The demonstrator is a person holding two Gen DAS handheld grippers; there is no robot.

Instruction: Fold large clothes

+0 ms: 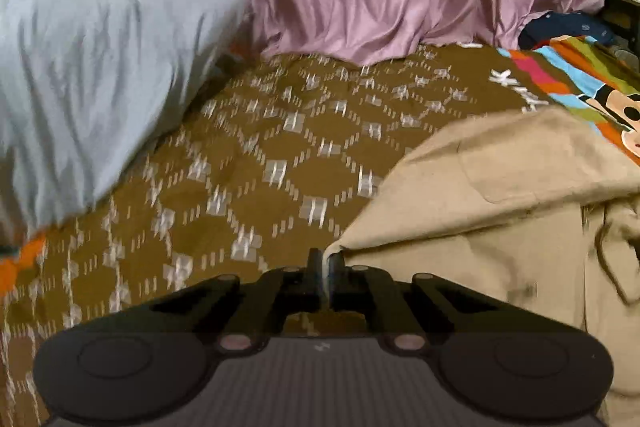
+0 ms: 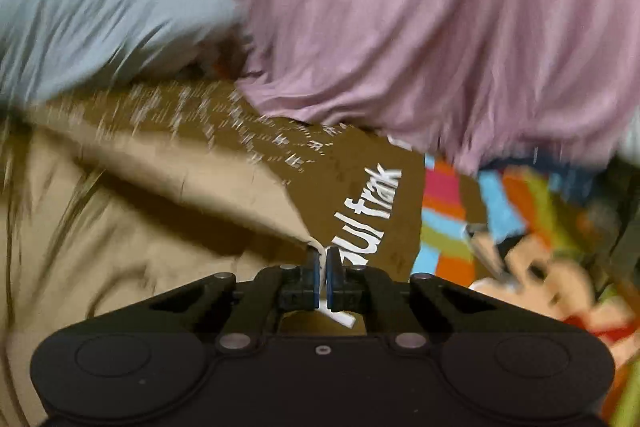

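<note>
Both grippers pinch corners of the beige garment (image 1: 500,187): left gripper (image 1: 327,259) at lower centre, right gripper (image 2: 322,255) likewise, fingers clenched.

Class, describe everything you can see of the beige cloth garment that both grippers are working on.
The beige cloth garment looks like plain woven fabric, creased, with a patch pocket and a dangling drawcord. It lies rumpled on the brown patterned bedspread. The left gripper is shut on one pointed corner, and the right gripper is shut on another edge. Motion blur hides finer detail.
</note>
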